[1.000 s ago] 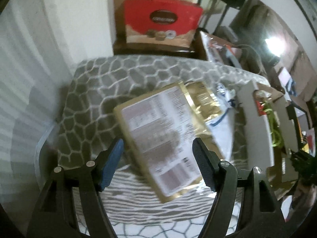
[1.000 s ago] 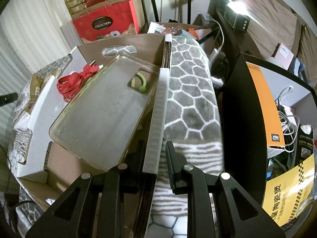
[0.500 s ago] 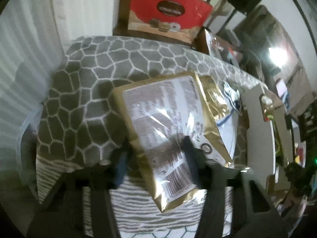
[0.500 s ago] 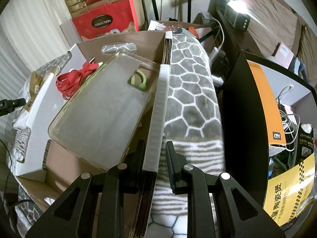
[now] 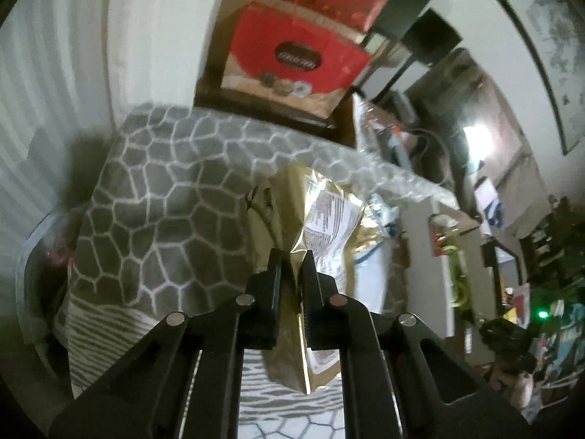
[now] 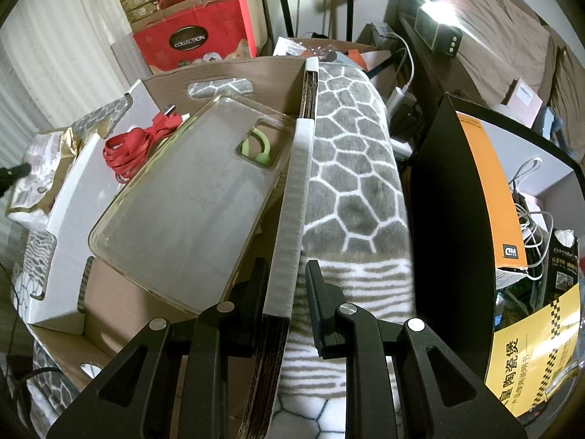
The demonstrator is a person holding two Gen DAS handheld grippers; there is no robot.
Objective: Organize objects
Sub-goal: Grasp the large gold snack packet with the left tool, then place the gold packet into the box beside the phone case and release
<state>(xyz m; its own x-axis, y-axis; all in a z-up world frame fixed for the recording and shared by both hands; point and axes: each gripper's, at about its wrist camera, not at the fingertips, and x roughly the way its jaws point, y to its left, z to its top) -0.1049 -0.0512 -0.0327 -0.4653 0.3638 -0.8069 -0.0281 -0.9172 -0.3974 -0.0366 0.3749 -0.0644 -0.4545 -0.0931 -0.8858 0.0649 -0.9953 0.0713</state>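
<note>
Step in hand, as I judge it: lift the gold snack pouch [image 5: 329, 226] off the grey patterned blanket [image 5: 164, 201] and carry it to the cardboard box [image 6: 234, 69].

Left tool [image 5: 291, 256], lower centre of the left wrist view: jaws closing, nearly together, a crumpled fold of the pouch pinched between them. The pouch hangs from that fold, its printed label twisted toward the right. To do this well, I would finish the squeeze before raising further, since foil looks slippery, and lift straight so the bag does not swing.

Right tool [image 6: 287, 274], lower centre of the right wrist view: jaws narrow, clamped on the box's white-taped wall [image 6: 292, 197], steadying it.

Box contents, largest first:
- clear phone case [image 6: 182, 212], centre, leaning on the wall;
- white cardboard insert [image 6: 65, 226], left side;
- red cable [image 6: 128, 150], upper left;
- green ring [image 6: 261, 146], seen through the case's cutout.
</note>
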